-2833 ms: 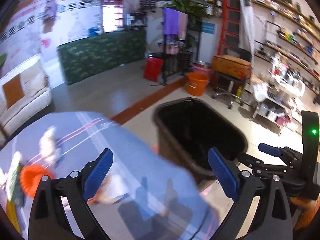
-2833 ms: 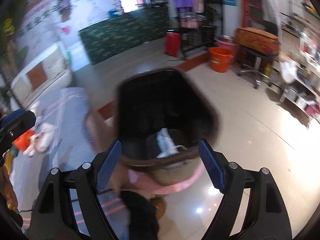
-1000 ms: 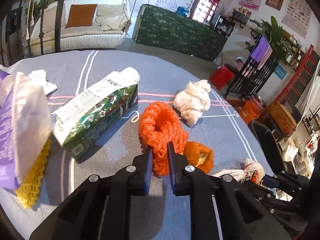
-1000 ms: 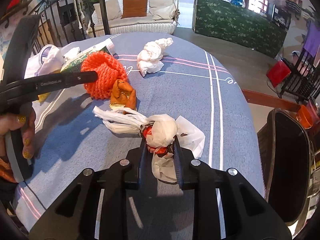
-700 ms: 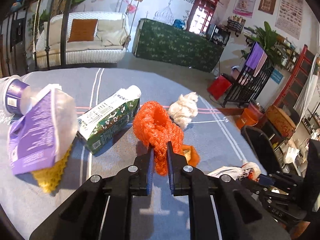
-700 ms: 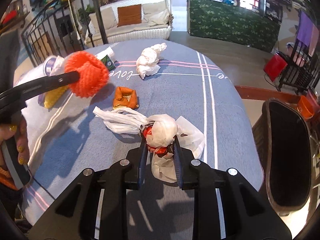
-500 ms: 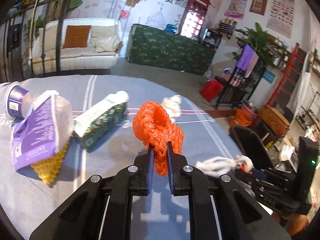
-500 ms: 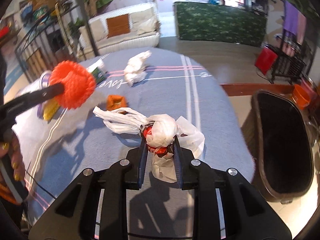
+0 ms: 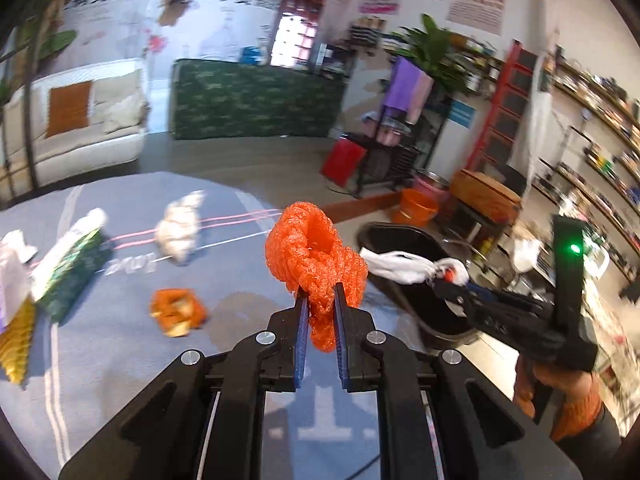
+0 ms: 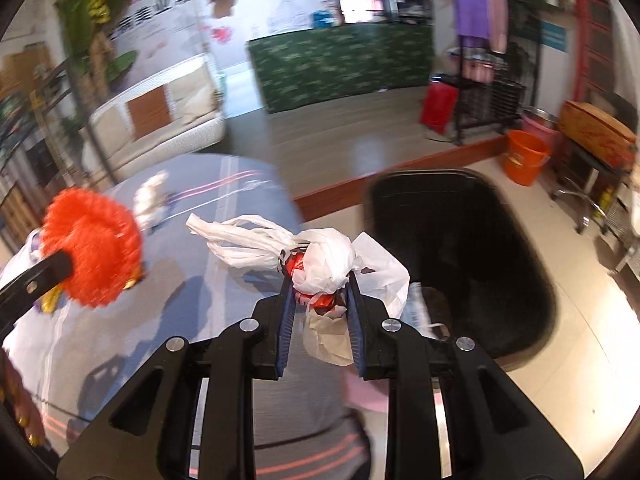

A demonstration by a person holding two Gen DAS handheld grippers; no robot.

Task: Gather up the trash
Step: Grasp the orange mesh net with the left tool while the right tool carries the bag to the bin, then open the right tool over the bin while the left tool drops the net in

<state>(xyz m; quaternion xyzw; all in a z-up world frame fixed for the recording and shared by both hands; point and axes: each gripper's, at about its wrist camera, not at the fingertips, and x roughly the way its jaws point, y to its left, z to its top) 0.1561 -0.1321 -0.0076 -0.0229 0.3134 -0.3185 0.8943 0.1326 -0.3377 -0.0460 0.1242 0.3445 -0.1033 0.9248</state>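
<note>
On the grey-blue striped tablecloth, far left in the left wrist view: a yellow mesh scrap, then a green-and-white drink carton lying on its side. Further in, a crumpled white tissue wad near the pink lines, and a small crushed orange wrapper alone on bare cloth. All blurred.

Left gripper: jaws narrow, blue pads pinching the lower tail of an orange foam-net fruit sleeve. The sleeve is bunched into a knobbly ring with a hollow centre, bright and spongy, held up off the table. In the right wrist view it shows as a round orange puff at the left edge, above the cloth.

Right gripper: jaws narrow, clamped on a knotted white plastic bag with red packaging inside. Twisted handles trail left, a loose flap hangs right and another below the pads. The bundle is lifted, just left of the bin.

Right of the table, on pale floor tiles: a black plastic waste bin, oblong, open mouth, something pale lying near its near wall. From the left wrist view the white bundle sits in front of the bin's rim.
</note>
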